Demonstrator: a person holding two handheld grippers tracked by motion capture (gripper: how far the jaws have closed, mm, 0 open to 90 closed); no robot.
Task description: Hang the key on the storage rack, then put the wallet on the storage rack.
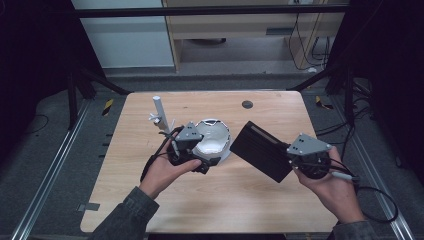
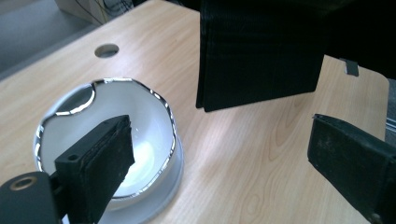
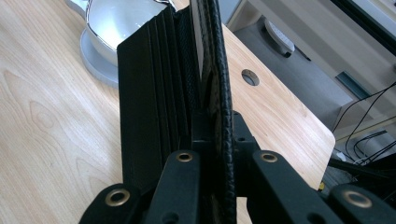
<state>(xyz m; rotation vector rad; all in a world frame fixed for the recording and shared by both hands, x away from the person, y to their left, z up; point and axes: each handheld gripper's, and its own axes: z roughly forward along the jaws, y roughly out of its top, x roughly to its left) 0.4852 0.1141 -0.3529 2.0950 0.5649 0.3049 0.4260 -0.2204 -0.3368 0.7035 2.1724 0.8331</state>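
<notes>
Wallet aloft, bowl below

My right gripper [image 1: 289, 156] pinches the black wallet [image 1: 261, 150] at frame centre, lifted clear; my left gripper [image 1: 200, 157], jaws wide and empty, hovers over the white bowl [image 1: 216, 137], ready.

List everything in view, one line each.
Black folder-like case: 1, black, held off the table right of the bowl, in the right claw.
Bowl: 1, white with shiny rim, table centre, on a round white base.
White stand: 1, white, upright post left of the bowl, behind it.
Round hole: 1, dark, far side of the table top.
Table: 1, light wood.
Left claw: 1, black, open, one pad over the bowl.
Right claw: 1, black, shut on the case.
</notes>
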